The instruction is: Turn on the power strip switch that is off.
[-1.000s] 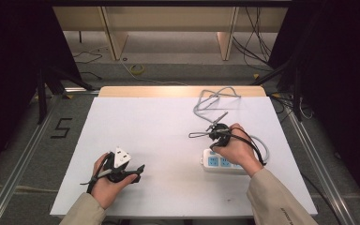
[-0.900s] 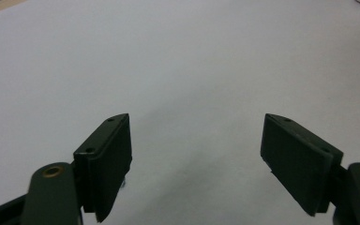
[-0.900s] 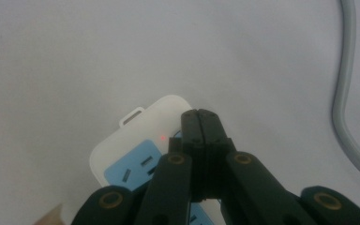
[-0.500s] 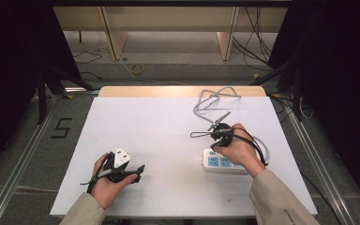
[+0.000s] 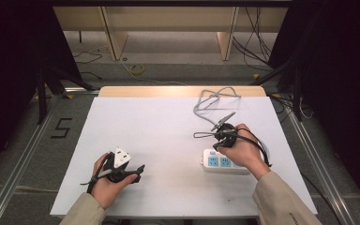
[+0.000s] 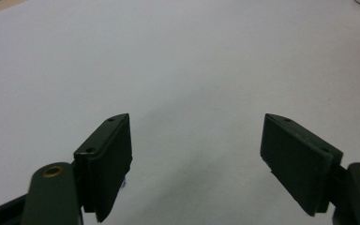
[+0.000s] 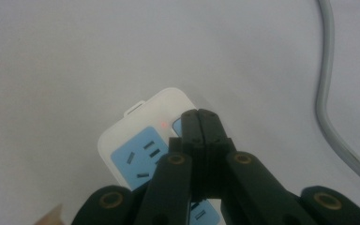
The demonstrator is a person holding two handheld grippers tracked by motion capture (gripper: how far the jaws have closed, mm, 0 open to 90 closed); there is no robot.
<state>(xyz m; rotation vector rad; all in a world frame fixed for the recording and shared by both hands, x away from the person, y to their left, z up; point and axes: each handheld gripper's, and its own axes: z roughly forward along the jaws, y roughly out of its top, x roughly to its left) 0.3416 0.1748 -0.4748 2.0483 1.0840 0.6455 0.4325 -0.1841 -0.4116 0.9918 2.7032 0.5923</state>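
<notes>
The power strip (image 5: 222,162) lies flat on the table (image 5: 159,136), near the right edge and a bit toward the front edge. It's white w/ blue sockets. A small red light (image 7: 162,125) glows on it in the right gripper view, beside a blue button. Its grey cord (image 5: 206,101) loops off toward the back edge.

The right gripper (image 7: 199,123) has its jaws shut tight together, nothing between them. The tips point down at the end of the strip, right by the blue button next to the red light. Can't tell if the tips touch it or sit just above.

The left gripper (image 6: 197,154) has its jaws wide open, empty, just bare table in front of them. In the high view it rests in the left hand (image 5: 107,178) near the front left corner, well apart from the strip.

Step in hand, I think: pressing the strip's switch w/ the shut tips. Next move prob needs a short, straight push down on the button, not too hard so the strip doesn't slide. Then lift off and check the light.
</notes>
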